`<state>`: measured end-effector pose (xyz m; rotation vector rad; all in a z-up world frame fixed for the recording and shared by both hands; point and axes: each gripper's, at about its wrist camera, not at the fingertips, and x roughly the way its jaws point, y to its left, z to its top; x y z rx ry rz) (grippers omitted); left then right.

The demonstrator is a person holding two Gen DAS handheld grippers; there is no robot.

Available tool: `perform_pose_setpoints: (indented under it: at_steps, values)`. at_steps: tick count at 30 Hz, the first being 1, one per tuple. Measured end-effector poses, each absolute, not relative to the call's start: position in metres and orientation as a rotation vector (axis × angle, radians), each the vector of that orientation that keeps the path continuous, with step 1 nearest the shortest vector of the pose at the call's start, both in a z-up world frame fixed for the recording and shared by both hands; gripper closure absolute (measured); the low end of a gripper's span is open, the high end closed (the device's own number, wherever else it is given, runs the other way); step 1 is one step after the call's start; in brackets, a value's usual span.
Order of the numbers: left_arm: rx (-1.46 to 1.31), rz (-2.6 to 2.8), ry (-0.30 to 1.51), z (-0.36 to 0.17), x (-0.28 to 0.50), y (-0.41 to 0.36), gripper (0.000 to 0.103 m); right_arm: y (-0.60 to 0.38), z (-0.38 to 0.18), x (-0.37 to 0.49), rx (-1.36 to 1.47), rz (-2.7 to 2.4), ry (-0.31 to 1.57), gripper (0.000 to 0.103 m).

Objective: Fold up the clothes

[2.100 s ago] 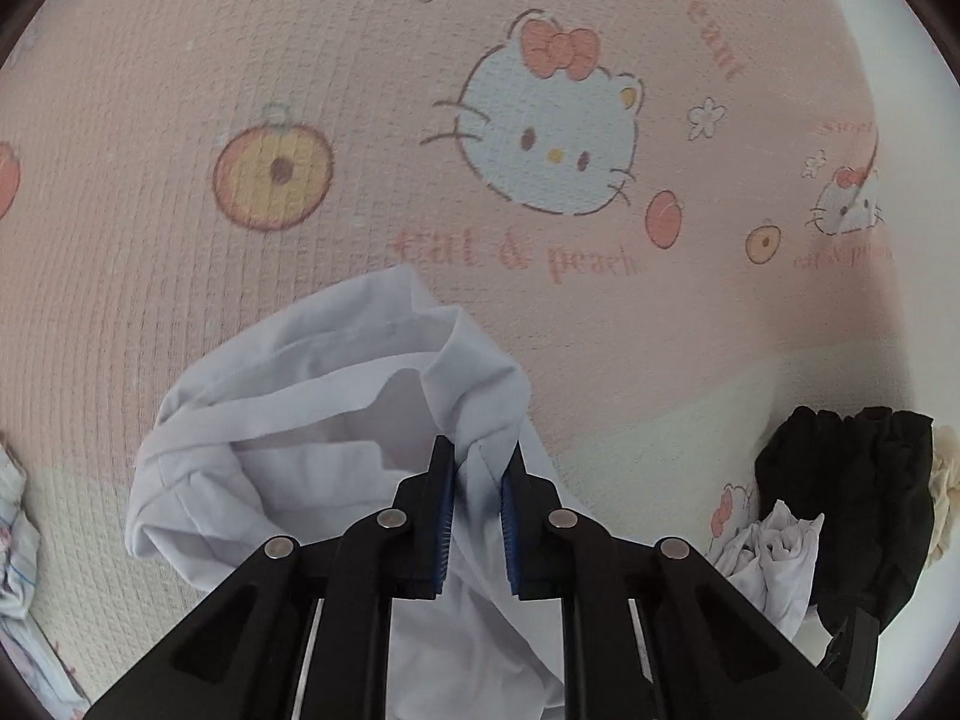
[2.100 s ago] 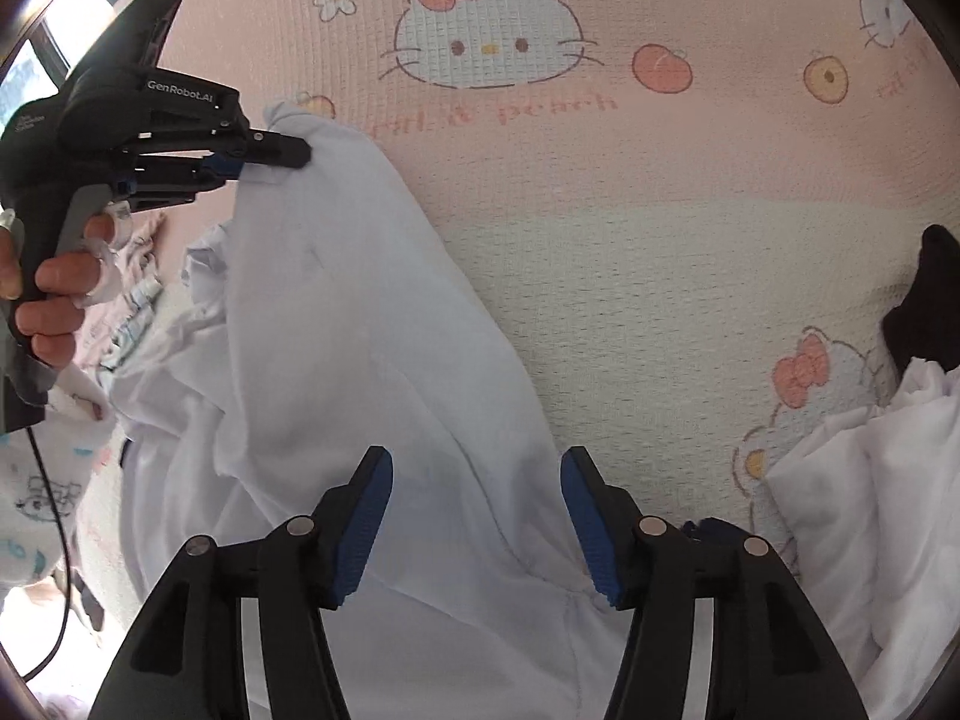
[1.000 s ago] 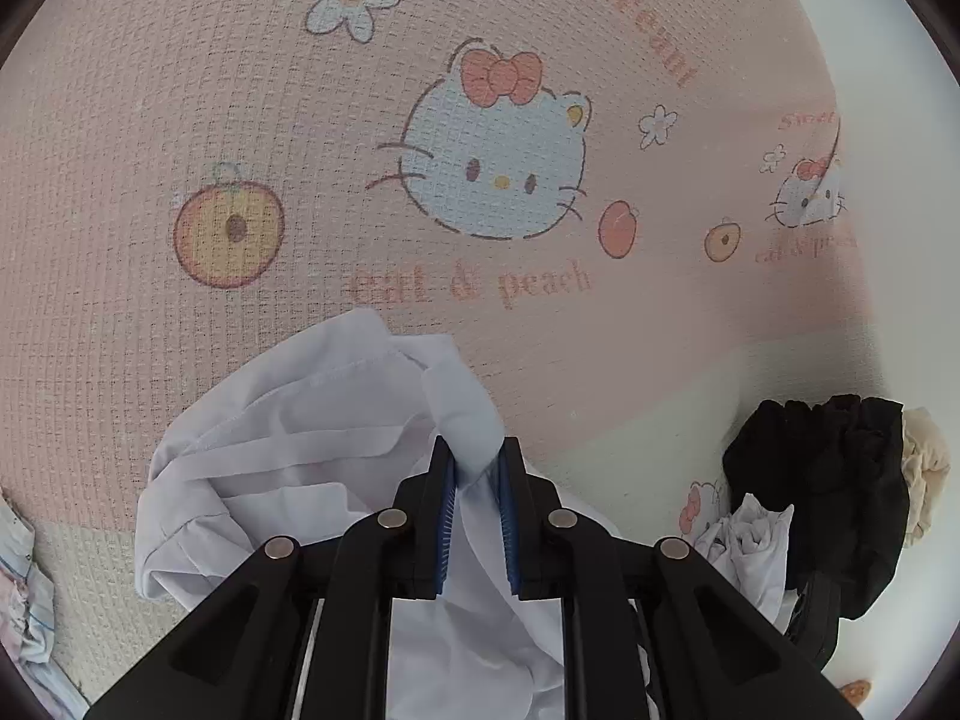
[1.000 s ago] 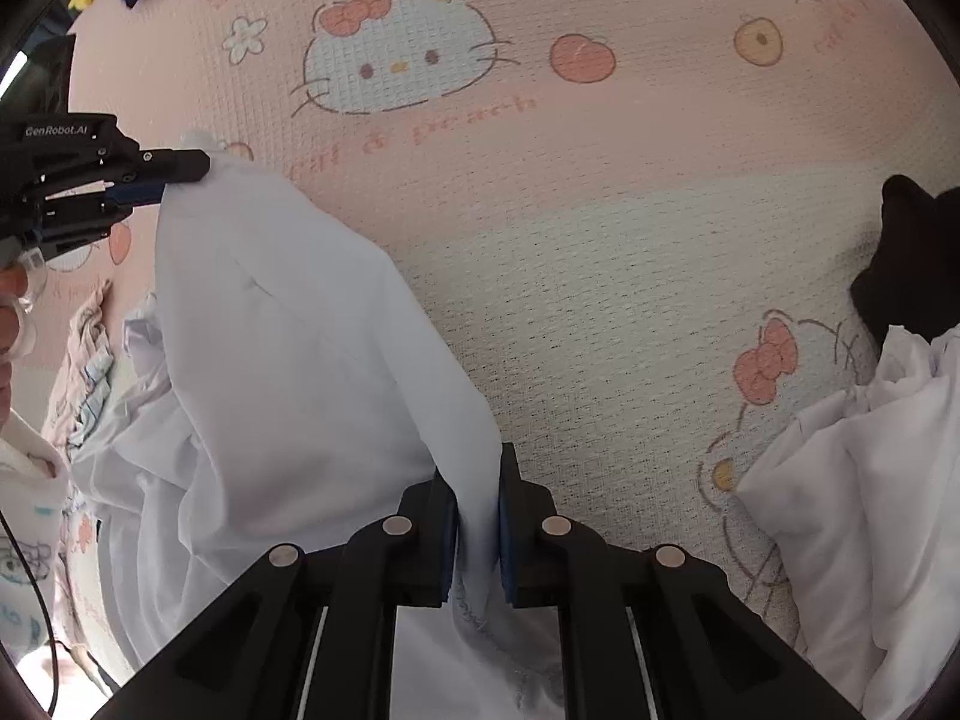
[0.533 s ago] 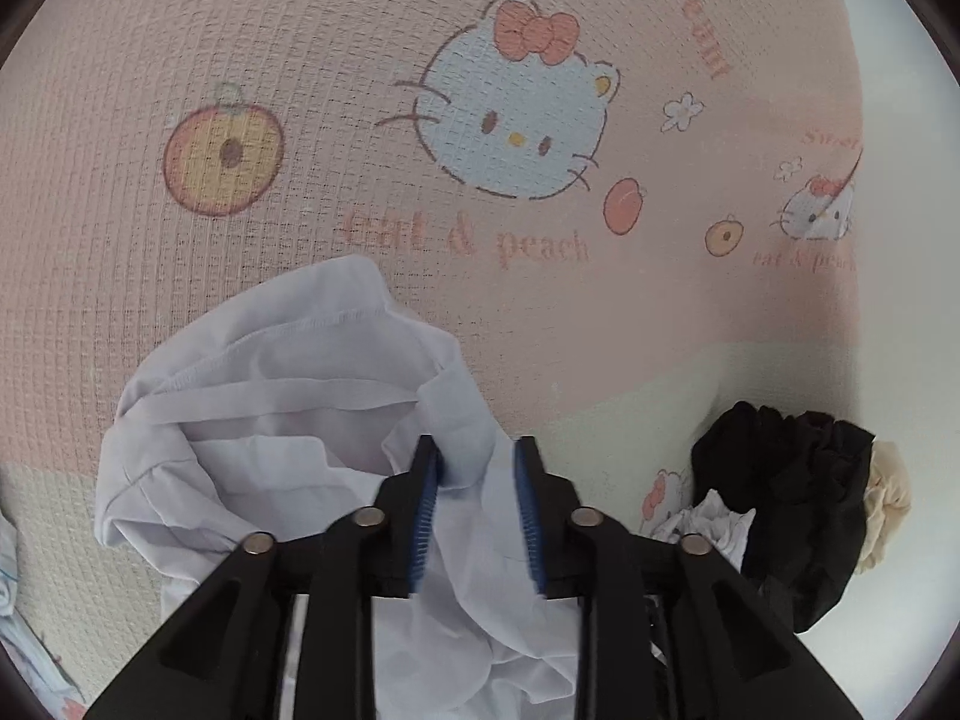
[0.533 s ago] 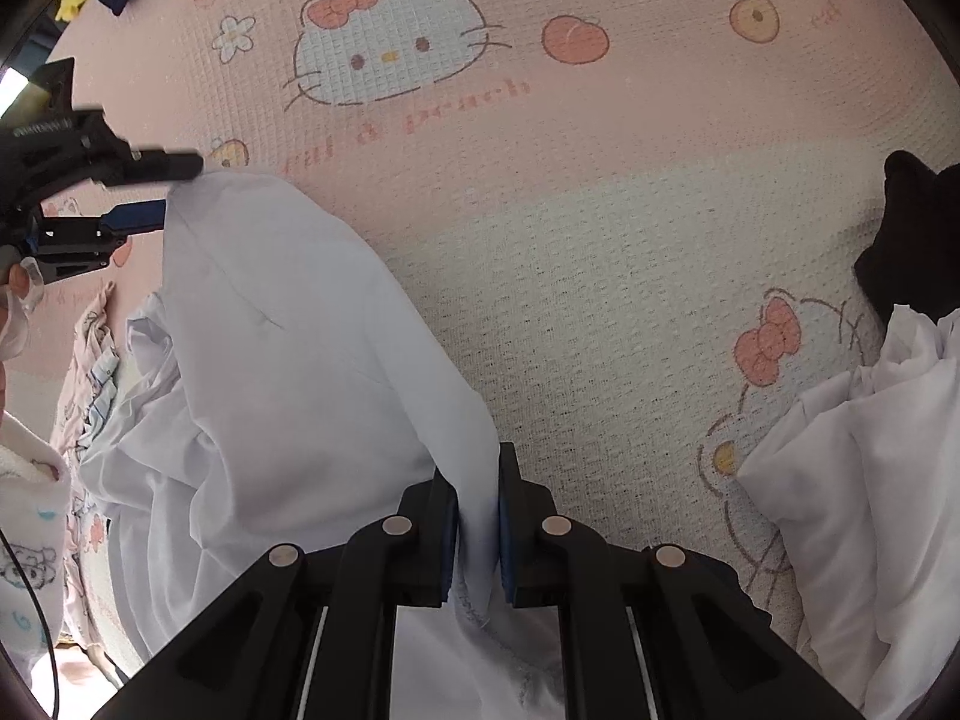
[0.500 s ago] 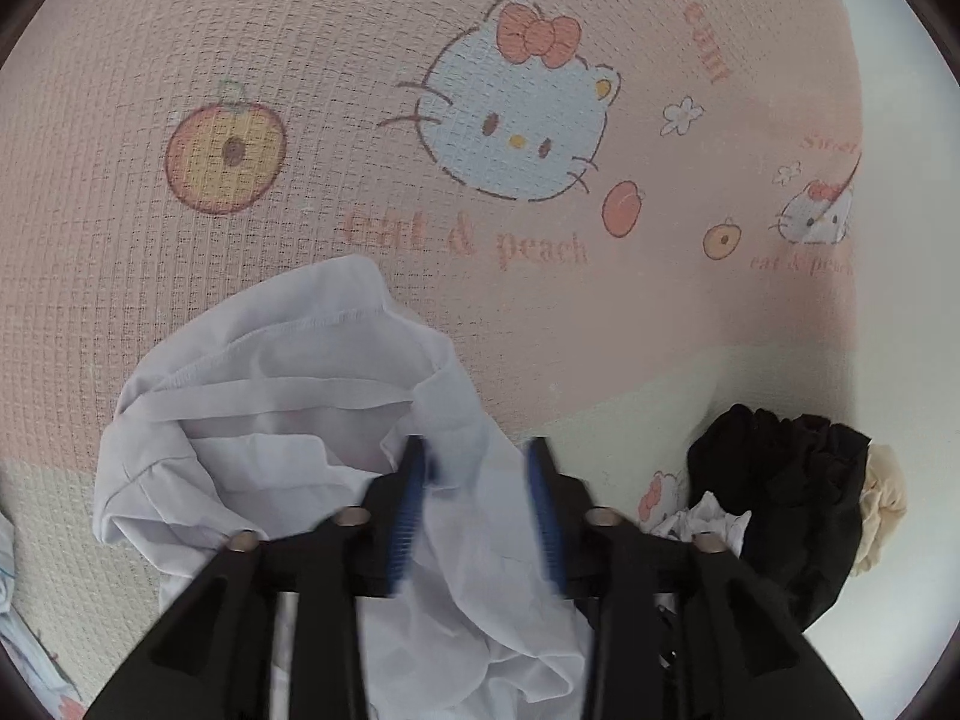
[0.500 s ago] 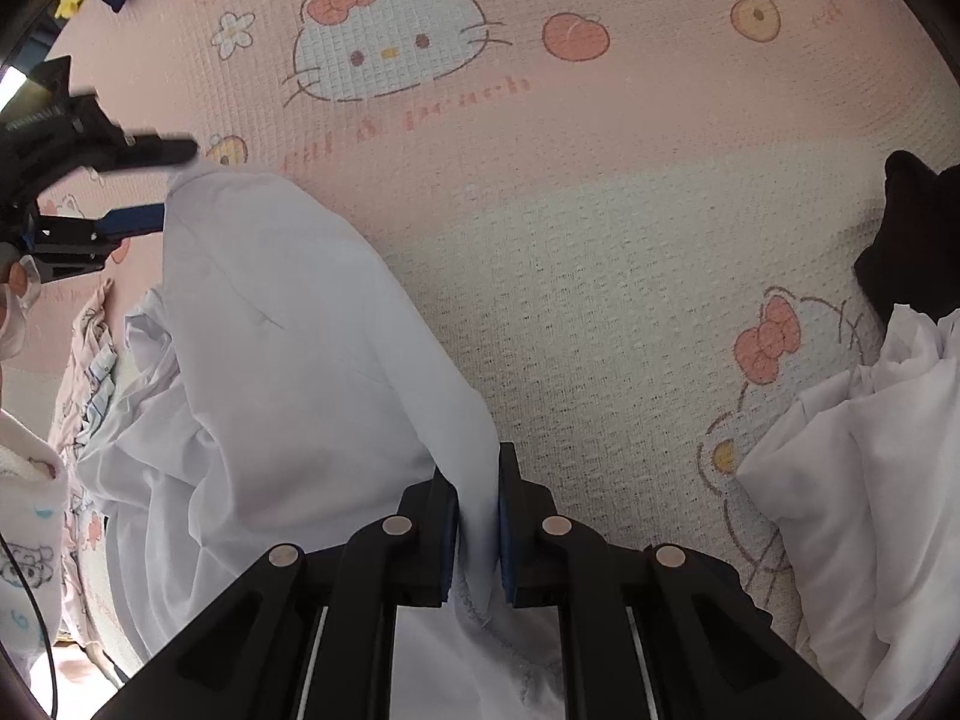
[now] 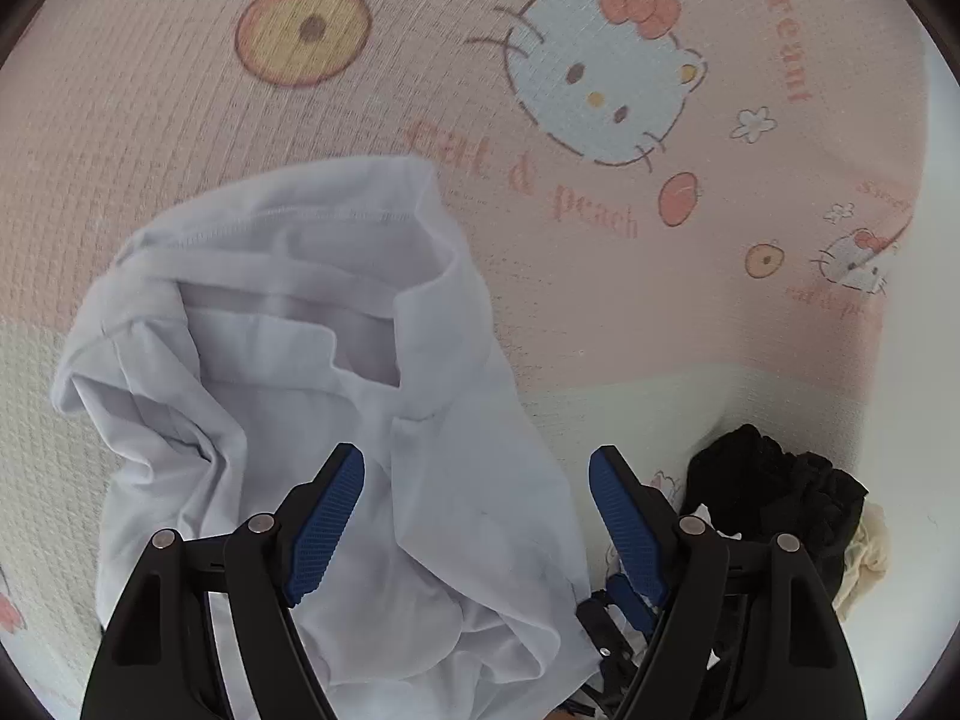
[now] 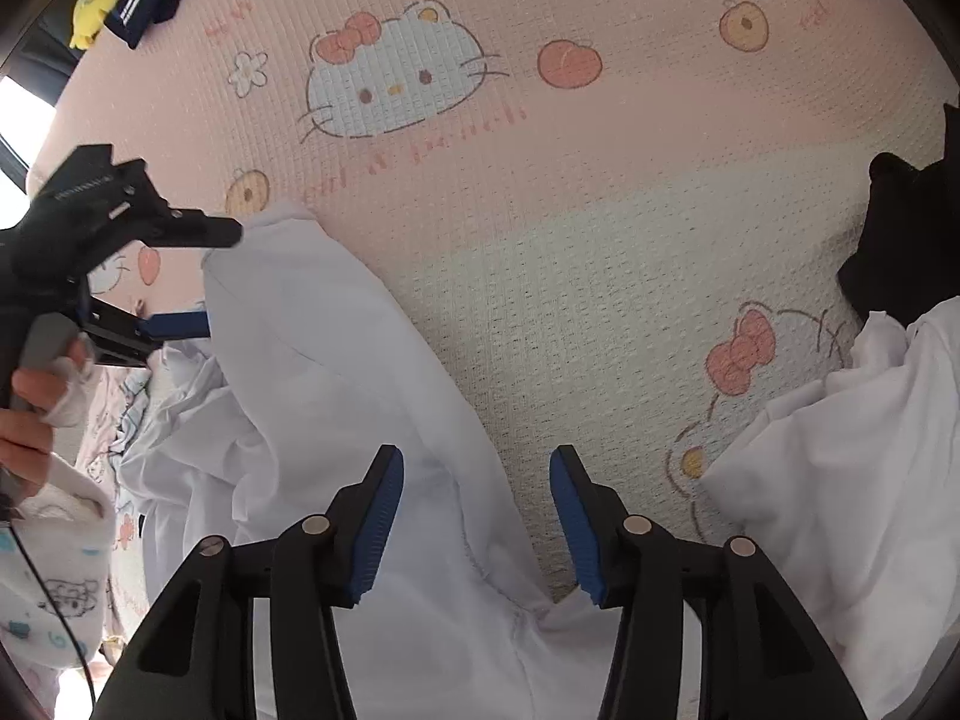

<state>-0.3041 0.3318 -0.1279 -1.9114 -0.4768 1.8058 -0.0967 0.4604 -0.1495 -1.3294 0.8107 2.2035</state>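
At the far left of the right wrist view a hand [image 10: 27, 414] grips the handle of the left tongs [image 10: 207, 276], whose arms stand apart and hold nothing, reaching to the upper corner of the white shirt [image 10: 336, 420]. In their own view the left tongs [image 9: 477, 516] hang released above that shirt [image 9: 300, 396], which lies rumpled on the pink cartoon-cat bedspread [image 9: 180, 120], its collar or neckline open toward the camera and its body bunched in loose ridges. The right tongs [image 10: 477, 516] are likewise spread and empty, their blue pads either side of the shirt's lower edge where it trails down from a raised fold. Further right lie a black garment [image 10: 900, 240] and a heap of white cloth [image 10: 852, 480], apart from the shirt.

The shirt is neither flat nor squared, so I judge this a spreading or re-gripping stage between holds; whether the long ridge is an intended fold or only a slump is hard to tell through the fisheye. The next hold calls for two opposite points on a hem or shoulder line, pinched in single layers and drawn taut.
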Motion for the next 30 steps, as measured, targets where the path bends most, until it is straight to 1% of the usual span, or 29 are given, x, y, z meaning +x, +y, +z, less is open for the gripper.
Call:
perform_pose_setpoints:
  at_steps: [2, 5, 7, 9, 10, 11, 12, 14, 16, 19, 22, 23, 24, 26, 28, 29, 30]
  values:
    - [-1.926, 1.805, -0.484, -0.133, -0.303, 0.336, 0.027, 0.464, -0.148, -0.092, -1.326, 2.212, 0.815, 0.044]
    - [-1.927, 1.824, -0.483, -0.138, -0.304, 0.340, 0.027, 0.467, -0.156, -0.089, -1.380, 2.186, 0.816, 0.044]
    - [-1.931, 1.853, -0.458, -0.141, -0.306, 0.343, 0.027, 0.466, -0.161, -0.091, -1.415, 2.181, 0.812, 0.044]
    - [-1.943, 1.883, -0.384, -0.144, -0.308, 0.347, 0.028, 0.463, -0.164, -0.096, -1.443, 2.188, 0.800, 0.044]
    - [-1.949, 1.897, -0.343, -0.146, -0.309, 0.350, 0.036, 0.462, -0.166, -0.099, -1.457, 2.192, 0.793, 0.044]
    - [-1.954, 1.911, -0.301, -0.148, -0.310, 0.352, 0.049, 0.461, -0.168, -0.102, -1.471, 2.195, 0.787, 0.044]
    - [-1.959, 1.925, -0.259, -0.150, -0.311, 0.355, 0.054, 0.460, -0.170, -0.105, -1.485, 2.198, 0.781, 0.044]
    - [-1.964, 1.944, -0.197, -0.154, -0.313, 0.358, 0.071, 0.457, -0.174, -0.110, -1.513, 2.205, 0.768, 0.044]
    - [-1.958, 1.949, -0.190, -0.157, -0.316, 0.358, 0.077, 0.454, -0.178, -0.116, -1.542, 2.206, 0.748, 0.044]
    - [-1.925, 1.964, -0.196, -0.155, -0.319, 0.355, 0.089, 0.450, -0.185, -0.122, -1.572, 2.200, 0.719, 0.044]
    - [-1.875, 1.968, -0.188, -0.148, -0.321, 0.357, 0.092, 0.449, -0.188, -0.128, -1.556, 2.201, 0.726, 0.045]
    - [-1.858, 1.969, -0.185, -0.146, -0.322, 0.357, 0.093, 0.449, -0.188, -0.130, -1.543, 2.201, 0.732, 0.046]
    - [-1.846, 1.972, -0.180, -0.143, -0.323, 0.359, 0.093, 0.448, -0.188, -0.130, -1.532, 2.212, 0.742, 0.059]
    - [-1.824, 1.977, -0.168, -0.136, -0.324, 0.362, 0.093, 0.447, -0.187, -0.131, -1.523, 2.227, 0.752, 0.076]
    - [-1.807, 1.986, -0.158, -0.129, -0.325, 0.366, 0.093, 0.447, -0.187, -0.131, -1.531, 2.218, 0.726, 0.089]
    - [-1.798, 1.991, -0.154, -0.126, -0.325, 0.368, 0.093, 0.447, -0.188, -0.131, -1.533, 2.210, 0.713, 0.093]
    - [-1.796, 1.991, -0.150, -0.123, -0.328, 0.370, 0.093, 0.449, -0.187, -0.129, -1.524, 2.206, 0.723, 0.093]
